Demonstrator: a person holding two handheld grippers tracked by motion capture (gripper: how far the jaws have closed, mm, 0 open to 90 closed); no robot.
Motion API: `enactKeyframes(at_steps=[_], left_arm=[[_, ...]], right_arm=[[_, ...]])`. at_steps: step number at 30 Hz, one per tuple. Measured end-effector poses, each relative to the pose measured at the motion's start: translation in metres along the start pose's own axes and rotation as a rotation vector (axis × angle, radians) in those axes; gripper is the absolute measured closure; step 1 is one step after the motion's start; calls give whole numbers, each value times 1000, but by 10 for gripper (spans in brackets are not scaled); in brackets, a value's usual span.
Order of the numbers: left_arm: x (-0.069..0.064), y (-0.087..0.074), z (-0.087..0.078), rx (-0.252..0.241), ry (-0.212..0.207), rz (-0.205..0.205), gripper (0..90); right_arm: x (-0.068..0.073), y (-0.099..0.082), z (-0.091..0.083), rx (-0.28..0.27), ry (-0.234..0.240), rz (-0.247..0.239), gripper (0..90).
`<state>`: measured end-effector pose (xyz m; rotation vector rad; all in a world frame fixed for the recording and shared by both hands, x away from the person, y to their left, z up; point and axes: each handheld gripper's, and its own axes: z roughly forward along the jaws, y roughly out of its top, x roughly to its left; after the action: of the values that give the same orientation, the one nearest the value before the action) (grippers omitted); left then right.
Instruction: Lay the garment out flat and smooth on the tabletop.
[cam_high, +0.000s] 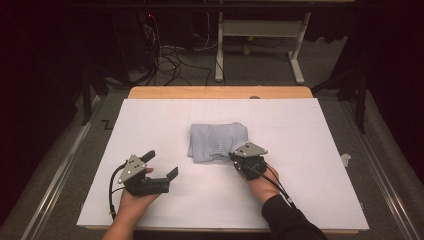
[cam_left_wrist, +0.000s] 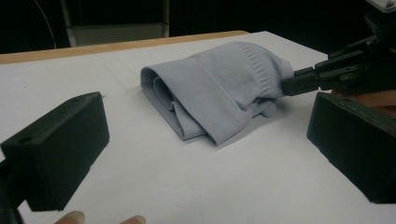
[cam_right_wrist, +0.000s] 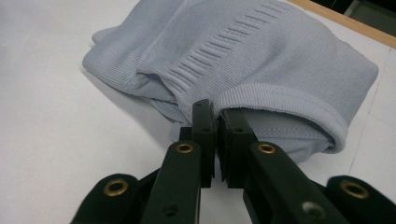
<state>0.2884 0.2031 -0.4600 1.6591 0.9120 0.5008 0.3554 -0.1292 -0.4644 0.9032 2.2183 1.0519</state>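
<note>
A folded light blue knitted garment (cam_high: 217, 141) (cam_left_wrist: 219, 98) (cam_right_wrist: 261, 56) lies in the middle of the white sheet (cam_high: 310, 190). My right gripper (cam_high: 233, 156) (cam_right_wrist: 215, 112) is at the garment's near right corner, its jaws pressed together on the cloth just under the ribbed hem. In the left gripper view the right gripper (cam_left_wrist: 287, 85) comes in from the right and meets that same edge. My left gripper (cam_high: 161, 165) (cam_left_wrist: 205, 149) rests on the sheet to the left of the garment, jaws wide apart with nothing between them, pointing toward the garment.
The sheet covers a wooden tabletop whose bare strip (cam_high: 220, 92) shows along the far edge. Behind the table stand a white metal frame (cam_high: 260, 30) and loose cables (cam_high: 170, 60) on the floor. A small scrap (cam_high: 345, 159) lies by the sheet's right edge.
</note>
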Motion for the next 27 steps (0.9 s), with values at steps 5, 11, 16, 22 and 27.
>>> enactKeyframes(at_steps=[5,11,16,22,27], left_arm=[[0,0,1,2,-1,2,0],[-2,0,2,6,-4,7,0],[-5,1,2,8,-9,20,0],[-11,1,4,-4,-13,40,0],[-24,1,9,3,-53,67,0]], right_arm=[[2,2,-14,-43,11,-17,878],[8,-4,-36,-84,34,-43,877],[16,-17,-55,-110,70,-54,877],[22,-33,-77,-125,92,-73,876],[23,-43,-86,-132,110,-58,876]])
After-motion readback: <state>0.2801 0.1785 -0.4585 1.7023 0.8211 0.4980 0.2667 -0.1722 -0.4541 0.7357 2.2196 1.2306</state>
